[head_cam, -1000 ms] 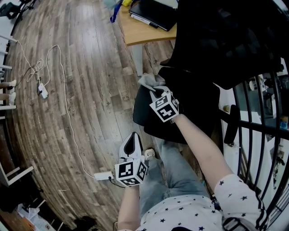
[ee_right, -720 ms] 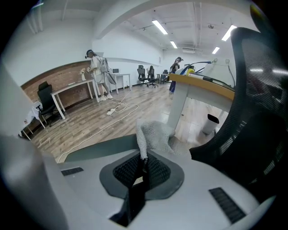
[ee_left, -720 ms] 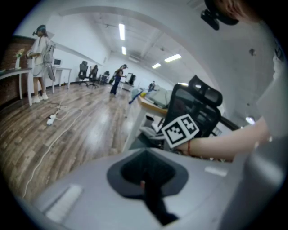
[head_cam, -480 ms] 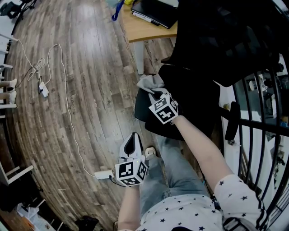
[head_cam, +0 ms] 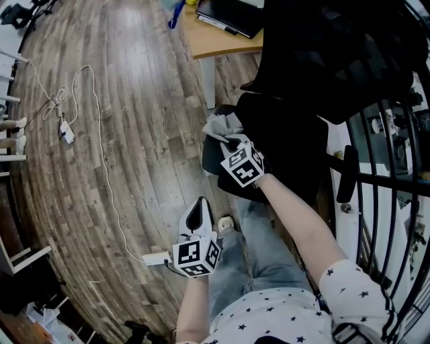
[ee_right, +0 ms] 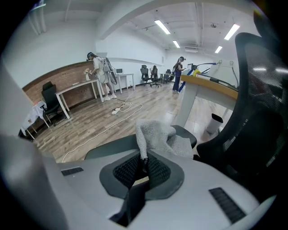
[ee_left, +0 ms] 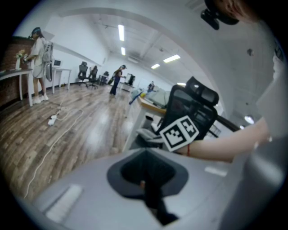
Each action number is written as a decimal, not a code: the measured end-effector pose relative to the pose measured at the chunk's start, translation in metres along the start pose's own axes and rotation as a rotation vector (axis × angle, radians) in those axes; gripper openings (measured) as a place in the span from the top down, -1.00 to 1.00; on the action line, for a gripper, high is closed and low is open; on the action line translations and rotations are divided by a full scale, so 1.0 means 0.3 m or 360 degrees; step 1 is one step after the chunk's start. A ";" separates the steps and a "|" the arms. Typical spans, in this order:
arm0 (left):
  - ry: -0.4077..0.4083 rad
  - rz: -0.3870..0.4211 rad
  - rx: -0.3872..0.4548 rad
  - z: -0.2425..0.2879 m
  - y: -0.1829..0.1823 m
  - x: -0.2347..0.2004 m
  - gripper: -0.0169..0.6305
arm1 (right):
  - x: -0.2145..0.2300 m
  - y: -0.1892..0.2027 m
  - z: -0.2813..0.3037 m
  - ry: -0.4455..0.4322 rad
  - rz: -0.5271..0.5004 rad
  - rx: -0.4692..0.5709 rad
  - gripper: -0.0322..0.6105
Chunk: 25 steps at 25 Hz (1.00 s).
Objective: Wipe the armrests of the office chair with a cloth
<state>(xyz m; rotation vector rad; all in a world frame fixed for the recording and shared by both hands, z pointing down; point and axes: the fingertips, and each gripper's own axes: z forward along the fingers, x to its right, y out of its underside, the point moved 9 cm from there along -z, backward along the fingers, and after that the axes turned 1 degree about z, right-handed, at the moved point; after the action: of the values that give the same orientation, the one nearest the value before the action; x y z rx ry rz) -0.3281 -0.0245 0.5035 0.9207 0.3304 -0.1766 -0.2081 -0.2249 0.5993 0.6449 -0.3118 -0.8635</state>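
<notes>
A black office chair (head_cam: 289,141) stands in front of me, its high backrest (head_cam: 336,54) at the upper right. A crumpled grey cloth (head_cam: 222,124) lies on the chair's left armrest (head_cam: 213,160). My right gripper (head_cam: 232,144) is shut on the near edge of it. In the right gripper view the cloth (ee_right: 155,134) rises from the shut right gripper (ee_right: 143,161) and drapes over the dark armrest pad (ee_right: 191,134). The chair's other armrest (head_cam: 346,173) is bare. My left gripper (head_cam: 196,215) hangs lower over the floor, shut on nothing; the left gripper view shows it (ee_left: 145,173) with nothing held.
A wooden desk (head_cam: 215,44) with a black flat case (head_cam: 232,17) stands beyond the chair. A white cable (head_cam: 101,154) and a power strip (head_cam: 65,132) lie on the wood floor at left. A black metal railing (head_cam: 390,201) runs along the right. People stand far off.
The right gripper with the cloth has shifted slightly toward me along the armrest. The left gripper has stayed where it was.
</notes>
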 end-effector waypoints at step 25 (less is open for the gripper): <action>0.0054 0.0047 0.0002 -0.133 0.066 -0.006 0.92 | -0.214 0.077 -0.075 -0.0054 -0.0007 0.0007 0.81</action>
<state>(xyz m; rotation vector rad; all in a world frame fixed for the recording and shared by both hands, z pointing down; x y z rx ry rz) -0.3322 0.0195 0.4967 0.9302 0.3480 -0.1343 -0.2228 -0.1544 0.5968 0.6355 -0.3431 -0.8789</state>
